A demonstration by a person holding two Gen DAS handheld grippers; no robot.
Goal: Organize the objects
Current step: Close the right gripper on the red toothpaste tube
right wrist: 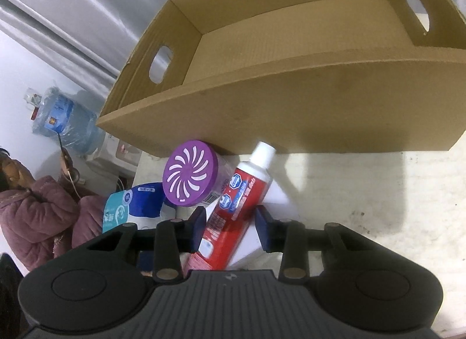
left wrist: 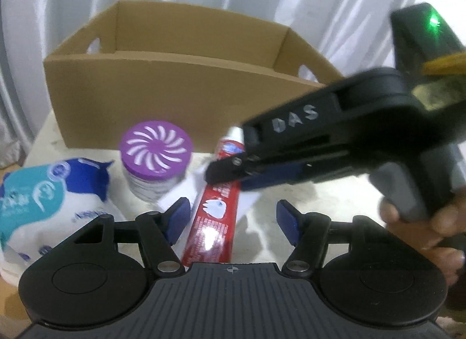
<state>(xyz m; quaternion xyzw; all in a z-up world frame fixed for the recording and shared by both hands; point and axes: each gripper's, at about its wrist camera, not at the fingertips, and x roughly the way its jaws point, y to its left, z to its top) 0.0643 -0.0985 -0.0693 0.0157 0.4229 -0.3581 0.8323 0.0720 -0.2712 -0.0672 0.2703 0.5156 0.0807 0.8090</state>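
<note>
A red toothpaste tube [left wrist: 217, 216] with a white cap lies on a white box on the table, cap toward the open cardboard box [left wrist: 163, 100]. In the right wrist view the tube [right wrist: 233, 211] lies between my right gripper's [right wrist: 230, 228] open blue pads, which straddle its middle without clamping it. In the left wrist view the right gripper [left wrist: 233, 164] comes in from the right above the tube. My left gripper [left wrist: 233, 222] is open and empty, with the tube's lower end between its pads. A purple-lidded jar [left wrist: 155, 158] and a blue-and-white pouch [left wrist: 49, 196] stand to the left.
The cardboard box [right wrist: 291, 82] has handle holes and shows an empty floor. The white box [right wrist: 279, 202] lies under the tube. A water bottle [right wrist: 64, 123] and a person in a pink coat [right wrist: 32, 211] are off the table's left side. White curtains hang behind.
</note>
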